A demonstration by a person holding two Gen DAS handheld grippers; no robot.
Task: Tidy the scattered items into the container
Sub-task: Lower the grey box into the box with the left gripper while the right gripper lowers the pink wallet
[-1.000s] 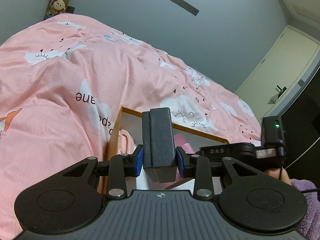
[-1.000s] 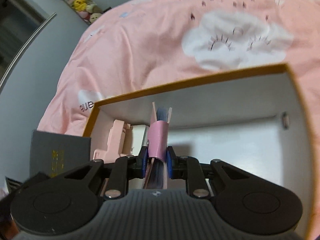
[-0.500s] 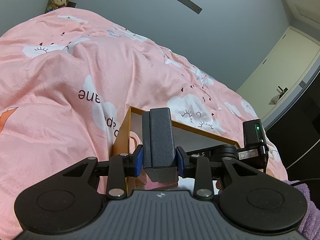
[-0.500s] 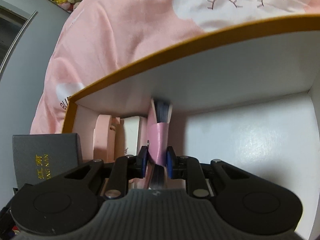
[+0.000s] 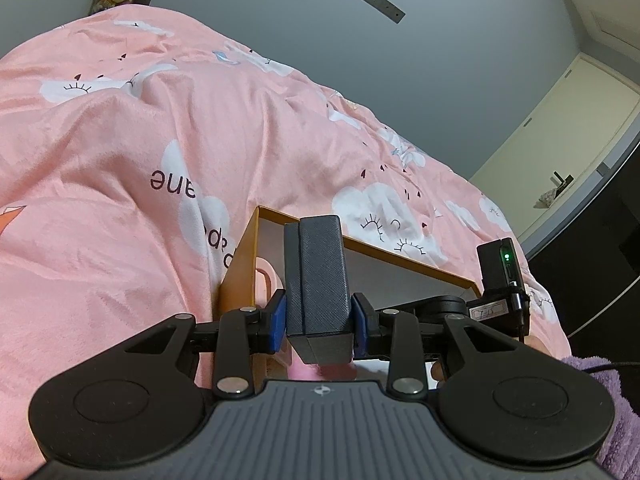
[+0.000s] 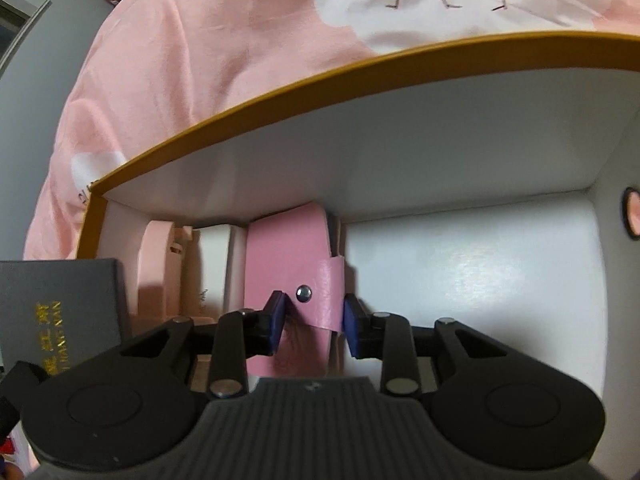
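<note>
My left gripper point(image 5: 318, 316) is shut on a dark grey textured box point(image 5: 316, 276), held upright just over the near left corner of the orange-rimmed container point(image 5: 400, 258). My right gripper point(image 6: 314, 320) points down inside that white-lined container point(image 6: 280, 96), and its jaws are opening. A pink snap wallet point(image 6: 288, 256) lies between the blue pads and leans left against a white item point(image 6: 214, 264); the pads no longer press on it. A pale pink object point(image 6: 154, 264) stands at the container's left end. The dark grey box point(image 6: 56, 312), with gold lettering, shows at the lower left of the right wrist view.
The container sits on a pink cloud-print duvet point(image 5: 120, 200) that rises in folds all round it. The right half of the container floor point(image 6: 480, 280) is bare. A black housing with a green light point(image 5: 502, 272) hangs over the container's right side. Purple fleece point(image 5: 600, 380) lies at the right.
The right gripper sank deeper into the container and its jaws spread. The pink wallet went from standing on edge in the grip to leaning with its face showing. The left gripper barely shifted.
</note>
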